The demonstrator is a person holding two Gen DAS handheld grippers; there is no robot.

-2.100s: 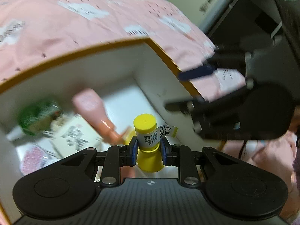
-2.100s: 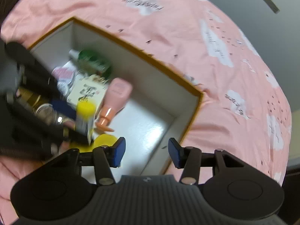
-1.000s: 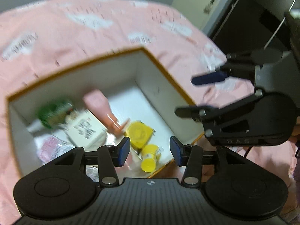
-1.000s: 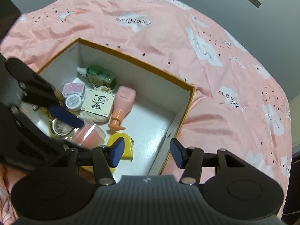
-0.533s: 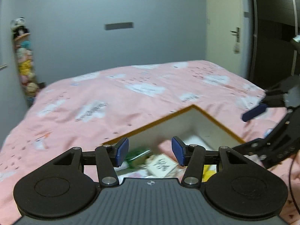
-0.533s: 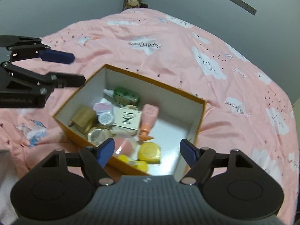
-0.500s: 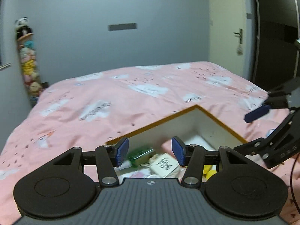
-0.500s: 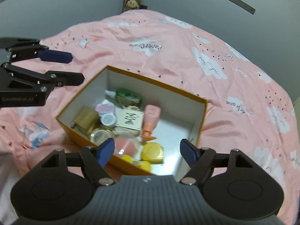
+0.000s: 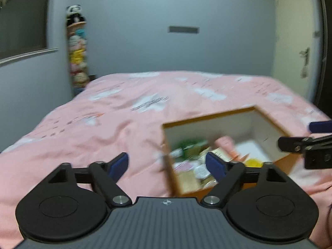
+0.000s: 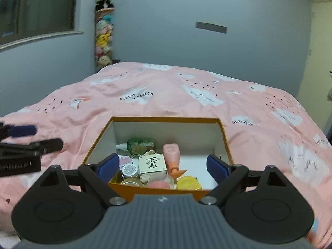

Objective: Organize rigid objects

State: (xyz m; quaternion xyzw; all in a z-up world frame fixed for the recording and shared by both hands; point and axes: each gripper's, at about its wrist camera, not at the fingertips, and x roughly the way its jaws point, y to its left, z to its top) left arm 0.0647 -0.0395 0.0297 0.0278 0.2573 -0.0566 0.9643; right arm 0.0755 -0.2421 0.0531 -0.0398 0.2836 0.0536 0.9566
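Both grippers are empty, the left gripper (image 9: 167,164) and the right gripper (image 10: 162,165), each with its fingers wide apart. All the small things, like the pink bottle (image 10: 171,154) and the yellow tub (image 10: 188,183), sit packed inside the box (image 10: 166,120) on the soft bed (image 10: 145,95). A bump could tip the box, I think.

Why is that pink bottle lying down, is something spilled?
Nothing looks spilled. The pink bottle lies on its side in the orange box, cap toward the camera, beside a green bottle also lying flat.
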